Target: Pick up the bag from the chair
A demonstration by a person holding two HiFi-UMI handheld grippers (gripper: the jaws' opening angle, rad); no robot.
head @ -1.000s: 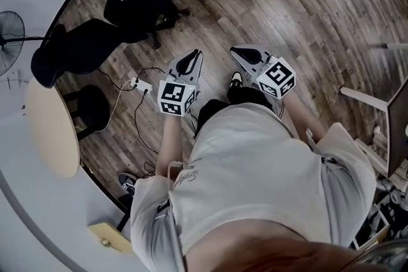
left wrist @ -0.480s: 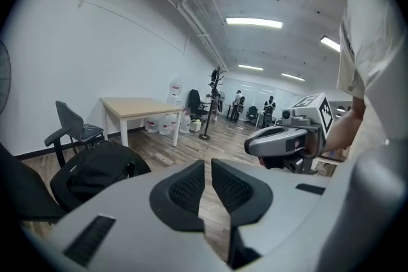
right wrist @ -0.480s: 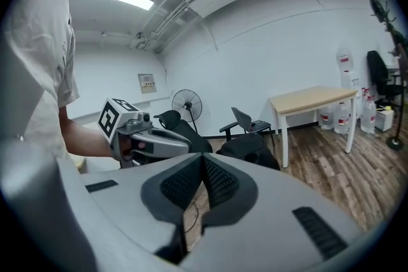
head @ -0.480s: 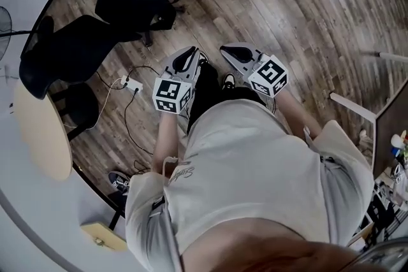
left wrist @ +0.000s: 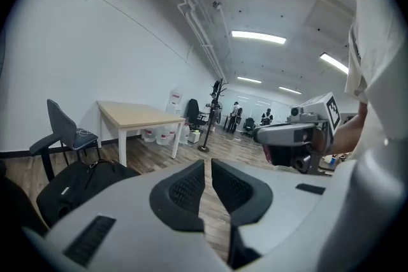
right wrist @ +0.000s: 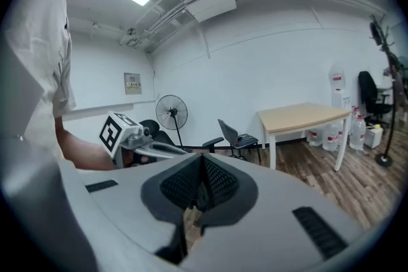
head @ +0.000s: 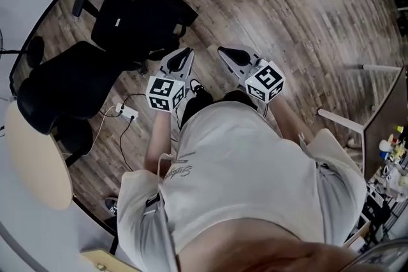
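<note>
A black bag (head: 137, 17) lies on a chair seat at the upper left of the head view; in the left gripper view the bag (left wrist: 80, 180) shows low at the left, beyond the jaws. My left gripper (head: 182, 59) hovers just right of the bag, not touching it, its pads drawn together to a thin slit and holding nothing. My right gripper (head: 231, 54) is level with it further right, shut and empty. In the right gripper view the left gripper (right wrist: 131, 134) appears at the left.
A black office chair (head: 67, 87) stands left of me, by a round pale table (head: 35, 159). A power strip (head: 124, 113) with cables lies on the wood floor. A rectangular table (left wrist: 137, 115) and a grey chair (left wrist: 62, 129) stand behind the bag. A standing fan (right wrist: 170, 113) is by the wall.
I have stepped toward the bag: bag and chair now lie closer to both grippers, and the left gripper's tip is almost beside the bag. Both grippers stay empty.
</note>
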